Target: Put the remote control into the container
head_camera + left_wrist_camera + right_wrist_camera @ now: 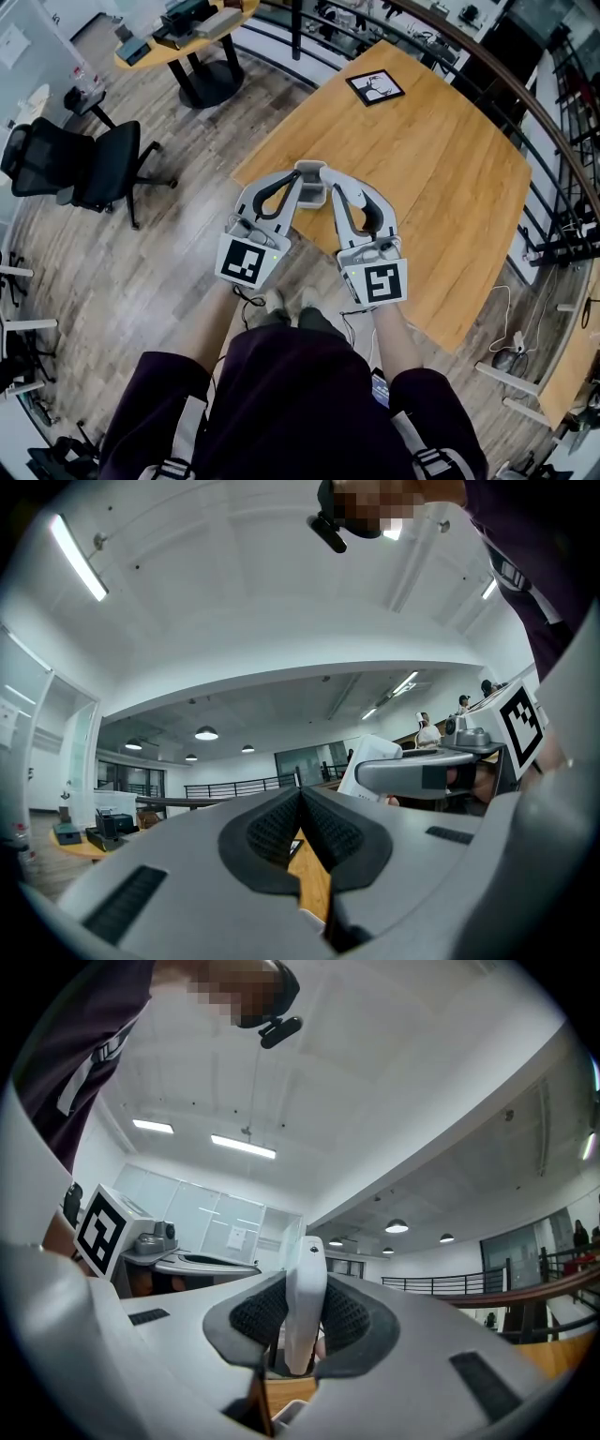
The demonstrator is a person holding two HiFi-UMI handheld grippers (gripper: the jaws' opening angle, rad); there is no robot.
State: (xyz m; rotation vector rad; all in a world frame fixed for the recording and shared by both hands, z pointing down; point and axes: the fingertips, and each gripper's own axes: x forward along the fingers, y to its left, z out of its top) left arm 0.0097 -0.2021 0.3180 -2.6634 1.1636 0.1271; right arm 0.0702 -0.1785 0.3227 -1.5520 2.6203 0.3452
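The person stands at the near corner of a wooden desk, which spreads away toward 1 o'clock, and holds both tools out level so that their tips meet at 12 o'clock over that corner. The left tongs are pressed together: in the left gripper view the ribbed pads meet at the tip with nothing between them, and only a sliver of desk shows through the gap lower down. The right tongs are closed on the white remote control, which stands on end between the pads, its rounded top rising above them. Just below it, at 6 o'clock in the right gripper view and under the tips in the head view, lies the pale grey container on the desk corner; whether the remote touches it I cannot tell. A black-framed card lies on the desk at 1 o'clock. On the plank floor a black office chair stands at 10 o'clock, and a round desk with gear stands at 11 o'clock.
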